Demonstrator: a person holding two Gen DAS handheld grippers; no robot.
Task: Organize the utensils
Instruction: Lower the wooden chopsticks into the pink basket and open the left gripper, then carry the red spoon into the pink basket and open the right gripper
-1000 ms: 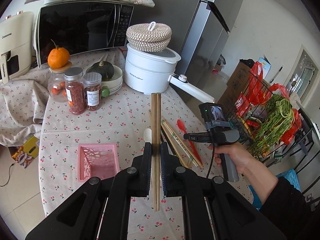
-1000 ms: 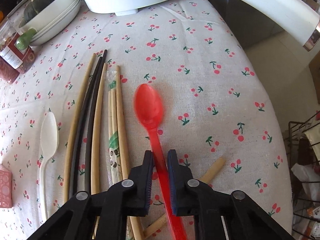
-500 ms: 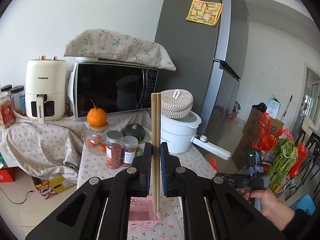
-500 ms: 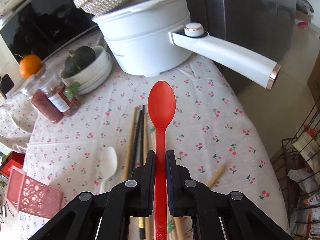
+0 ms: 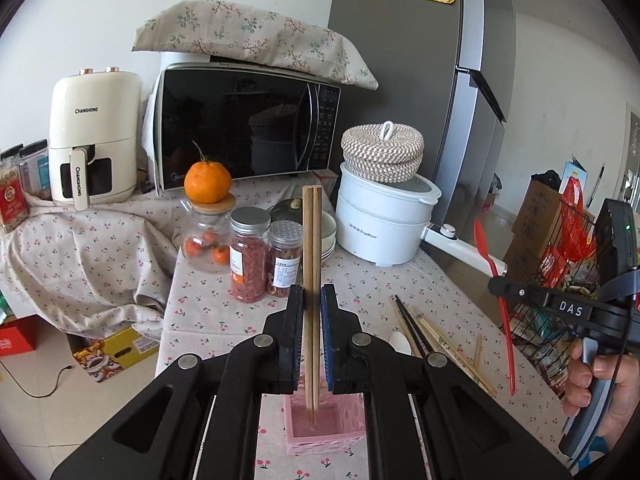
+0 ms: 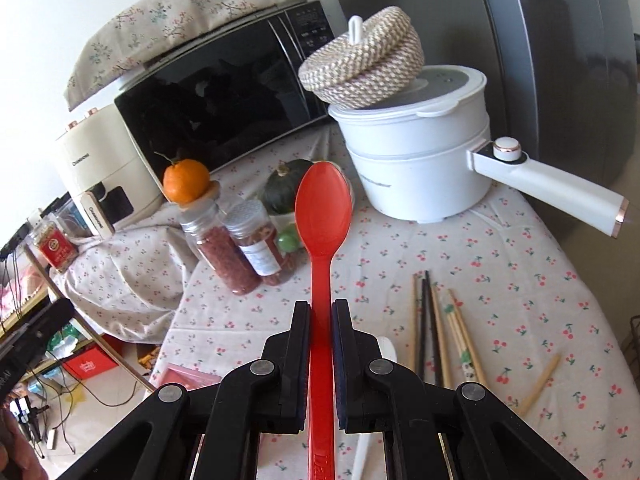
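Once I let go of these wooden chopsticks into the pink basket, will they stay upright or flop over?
Likely they will lean: the wooden chopsticks stand far taller than the shallow pink basket, so only their tips get support. They look stiff and straight, so no bending. The small basket seems light; a hard lean against its wall might tip it.

Both views bright, daylight, even exposure w/ soft shadows only. Right wrist view: white wall point(image 6: 48, 40) above-left of the gripper nearly blown out; sheen on fridge door point(image 6: 568, 60) up-right. Left wrist view: microwave door point(image 5: 236, 124) ahead acts as dark mirror, reflects room. Strong fisheye bend toward the edges, fridge point(image 5: 420, 92) lines bow, black vignette in corners. Focus sharp centre, no motion blur; far right slightly soft.
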